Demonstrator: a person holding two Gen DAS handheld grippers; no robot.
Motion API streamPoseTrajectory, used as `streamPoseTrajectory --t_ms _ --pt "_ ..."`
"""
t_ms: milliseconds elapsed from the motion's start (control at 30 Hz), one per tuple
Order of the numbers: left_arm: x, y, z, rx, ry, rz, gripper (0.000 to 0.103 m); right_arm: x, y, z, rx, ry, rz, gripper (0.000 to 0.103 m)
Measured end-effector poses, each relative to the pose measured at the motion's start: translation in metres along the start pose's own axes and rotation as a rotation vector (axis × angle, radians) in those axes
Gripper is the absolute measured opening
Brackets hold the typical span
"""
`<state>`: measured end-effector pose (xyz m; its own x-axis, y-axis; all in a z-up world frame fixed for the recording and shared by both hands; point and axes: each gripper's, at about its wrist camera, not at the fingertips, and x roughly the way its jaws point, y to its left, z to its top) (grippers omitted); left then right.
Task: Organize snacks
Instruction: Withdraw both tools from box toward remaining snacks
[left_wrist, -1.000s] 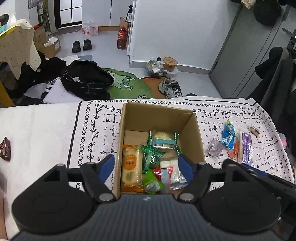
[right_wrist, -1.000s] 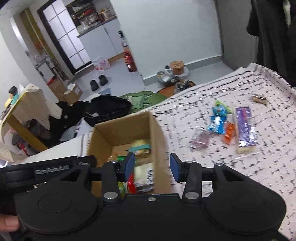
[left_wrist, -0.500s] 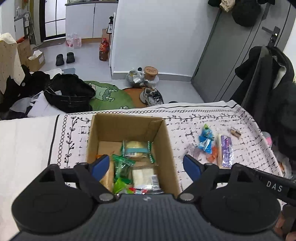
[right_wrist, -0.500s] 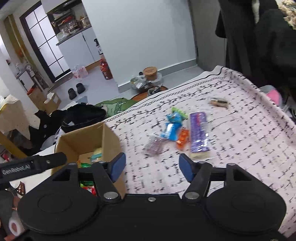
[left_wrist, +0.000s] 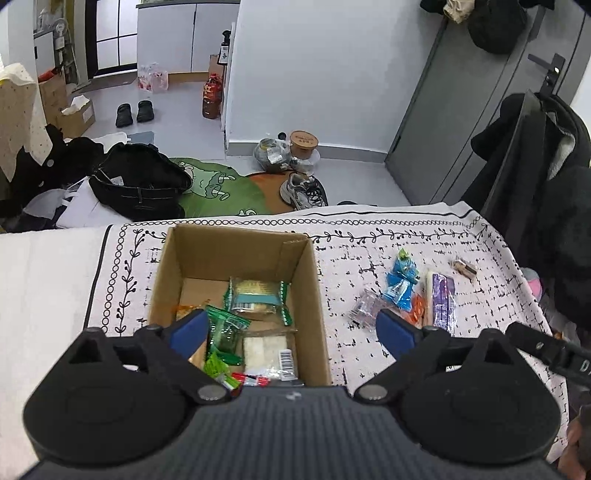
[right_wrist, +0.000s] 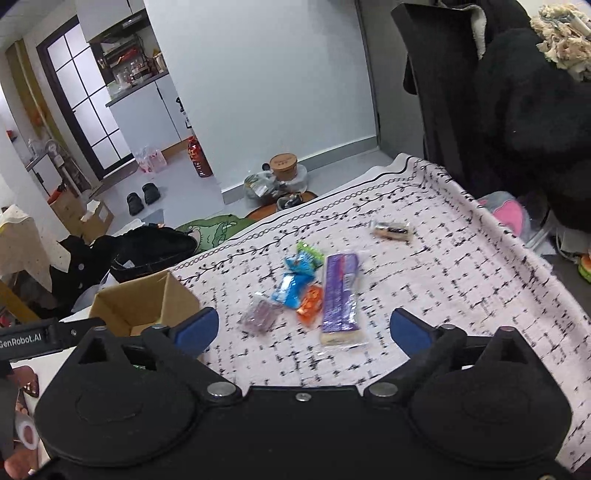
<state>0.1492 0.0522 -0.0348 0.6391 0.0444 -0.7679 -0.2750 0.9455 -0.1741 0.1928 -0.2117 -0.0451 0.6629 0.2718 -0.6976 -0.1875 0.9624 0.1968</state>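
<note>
An open cardboard box (left_wrist: 312, 280) stands on the patterned cloth and holds several packets, among them a green-edged cracker pack (left_wrist: 255, 299). My left gripper (left_wrist: 291, 330) is open and empty above the box's near end. Loose snacks lie to the right of the box: a purple bar (right_wrist: 338, 295), a blue packet (right_wrist: 291, 286), an orange packet (right_wrist: 310, 306), a clear purplish packet (right_wrist: 258, 315) and a small brown candy (right_wrist: 391, 230). My right gripper (right_wrist: 301, 330) is open and empty, just in front of the purple bar. The box (right_wrist: 147, 302) sits at its left.
The cloth-covered table (right_wrist: 461, 288) ends at the far and right sides. Dark coats (right_wrist: 524, 110) hang at the right. On the floor beyond lie a black bag (left_wrist: 140, 182), a green mat and shoes.
My right gripper has swung right from over the box to the loose snacks and opened wider. My left gripper has drawn back a little from the box and opened wider.
</note>
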Motion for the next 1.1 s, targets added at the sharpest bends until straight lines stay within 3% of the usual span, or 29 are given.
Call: streamPoseTrajectory --t_ms 67,500,933,1100 --pt "0.001 -0.007 -0.001 0.015 -0.002 0.002 0.103 0.0 -0.008 0.003 0.006 -0.001 -0.008 0.103" --pt "0.016 -0.058 0.004 0.09 -0.028 -0.015 0.103 0.019 -0.044 0.024 0.015 0.029 0.001 0.103" --pt "0.069 -0.103 0.009 0.174 -0.01 -0.056 0.102 0.072 -0.061 0.02 0.07 0.047 0.016 0.102" --pt "0.098 -0.109 0.009 0.172 0.012 -0.07 0.097 0.088 -0.07 0.022 0.111 0.074 0.037 0.089"
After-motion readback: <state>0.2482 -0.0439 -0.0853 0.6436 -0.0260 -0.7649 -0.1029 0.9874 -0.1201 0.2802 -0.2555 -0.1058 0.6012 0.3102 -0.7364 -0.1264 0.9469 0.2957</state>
